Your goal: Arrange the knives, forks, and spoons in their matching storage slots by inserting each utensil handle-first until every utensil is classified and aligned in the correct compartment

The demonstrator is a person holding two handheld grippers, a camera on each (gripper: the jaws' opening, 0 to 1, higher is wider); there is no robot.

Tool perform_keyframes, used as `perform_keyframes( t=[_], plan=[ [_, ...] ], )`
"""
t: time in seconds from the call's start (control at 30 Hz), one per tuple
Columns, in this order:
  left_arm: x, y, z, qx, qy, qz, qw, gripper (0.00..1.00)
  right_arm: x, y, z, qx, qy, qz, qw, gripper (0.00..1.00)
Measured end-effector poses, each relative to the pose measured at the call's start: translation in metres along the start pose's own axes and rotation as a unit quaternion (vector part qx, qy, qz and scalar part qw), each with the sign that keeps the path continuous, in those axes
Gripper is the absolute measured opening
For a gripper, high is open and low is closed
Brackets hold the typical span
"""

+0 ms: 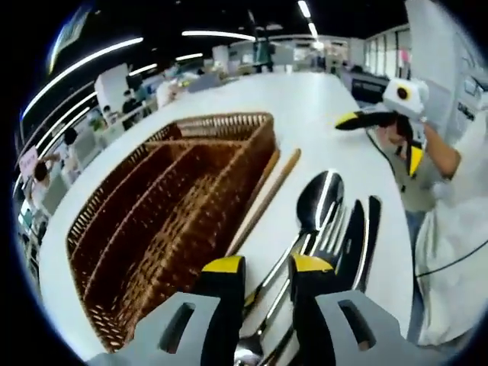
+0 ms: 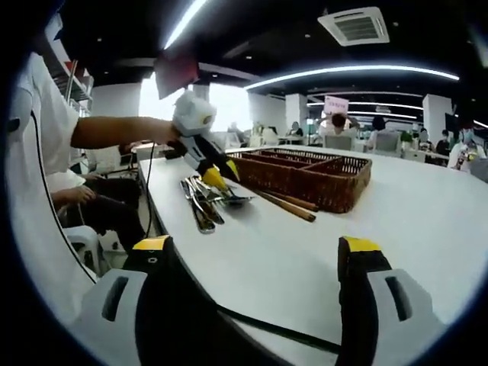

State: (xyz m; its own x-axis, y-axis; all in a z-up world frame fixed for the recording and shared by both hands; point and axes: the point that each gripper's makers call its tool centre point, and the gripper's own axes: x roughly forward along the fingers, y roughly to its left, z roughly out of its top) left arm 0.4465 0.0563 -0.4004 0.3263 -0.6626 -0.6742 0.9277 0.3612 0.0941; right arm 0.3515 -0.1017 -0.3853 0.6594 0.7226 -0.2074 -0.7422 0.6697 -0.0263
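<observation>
In the left gripper view the left gripper [image 1: 267, 276] sits low over a bunched pile of cutlery, jaws nearly pressed together around a spoon [image 1: 316, 204] handle with forks [image 1: 335, 229] and a knife [image 1: 370, 229] right beside it, so it could easily drag up two pieces at once. Chopsticks [image 1: 263, 200] lie against the wicker organizer [image 1: 164, 210], whose slots look unfilled. In the right gripper view the right gripper [image 2: 255, 252] hangs spread wide over bare white table [image 2: 412, 206], well apart from the pile, so it's no help steadying anything.
</observation>
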Motion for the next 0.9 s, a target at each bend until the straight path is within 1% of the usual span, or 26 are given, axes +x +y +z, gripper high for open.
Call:
perform_keyframes(
  t=[0.13,0.17,0.23,0.27,0.33,0.37,0.43,0.6,0.67,0.7,0.77,0.8,0.83,0.87,0.9],
  plan=[
    [0.003,0.000,-0.001,0.009,0.009,-0.010,0.9999,0.18,-0.001,0.001,-0.002,0.001,0.002,-0.001,1.0000,0.91],
    [0.004,0.001,-0.002,0.018,0.014,-0.013,0.9996,0.17,-0.001,0.000,-0.002,0.000,0.003,-0.001,1.0000,0.90],
    [0.004,0.002,-0.002,0.023,0.019,-0.014,0.9995,0.16,-0.002,-0.001,-0.003,-0.003,0.004,-0.002,1.0000,0.87],
    [0.005,0.003,-0.004,0.035,0.033,-0.020,0.9987,0.15,-0.004,-0.004,-0.004,-0.004,0.007,-0.005,1.0000,0.86],
    [0.007,0.006,-0.005,0.044,0.042,-0.018,0.9980,0.15,-0.005,-0.006,-0.002,0.001,0.002,-0.007,1.0000,0.86],
    [0.007,0.004,-0.002,0.048,0.040,-0.022,0.9978,0.14,-0.007,-0.007,0.002,0.005,-0.006,-0.008,0.9999,0.86],
    [0.007,0.002,-0.001,0.054,0.042,-0.024,0.9974,0.14,-0.007,-0.006,0.003,0.006,-0.011,-0.008,0.9999,0.86],
    [0.009,-0.007,0.004,0.054,0.037,-0.036,0.9972,0.11,-0.005,-0.004,-0.002,0.006,-0.002,-0.006,1.0000,0.85],
    [0.007,-0.011,0.005,0.043,0.034,-0.046,0.9974,0.11,-0.005,-0.004,-0.003,0.007,-0.002,-0.006,1.0000,0.85],
    [0.007,-0.015,0.005,0.030,0.032,-0.056,0.9975,0.11,-0.005,-0.004,-0.002,0.006,-0.006,-0.009,0.9999,0.86],
    [0.006,-0.014,0.004,0.017,0.032,-0.058,0.9976,0.11,-0.006,-0.005,-0.001,0.004,-0.010,-0.013,0.9999,0.87],
    [0.006,-0.015,0.003,-0.003,0.032,-0.064,0.9974,0.11,-0.006,-0.005,-0.001,0.007,-0.011,-0.013,0.9998,0.87],
    [0.006,-0.014,0.003,0.002,0.030,-0.066,0.9974,0.11,-0.007,-0.005,-0.002,0.009,-0.011,-0.014,0.9998,0.87],
    [0.006,-0.018,0.004,0.018,0.022,-0.074,0.9969,0.11,-0.007,-0.006,-0.002,0.010,-0.011,-0.015,0.9998,0.87],
    [0.005,-0.020,0.004,0.023,0.017,-0.077,0.9966,0.11,-0.007,-0.006,-0.002,0.011,-0.011,-0.015,0.9998,0.87]
  ],
)
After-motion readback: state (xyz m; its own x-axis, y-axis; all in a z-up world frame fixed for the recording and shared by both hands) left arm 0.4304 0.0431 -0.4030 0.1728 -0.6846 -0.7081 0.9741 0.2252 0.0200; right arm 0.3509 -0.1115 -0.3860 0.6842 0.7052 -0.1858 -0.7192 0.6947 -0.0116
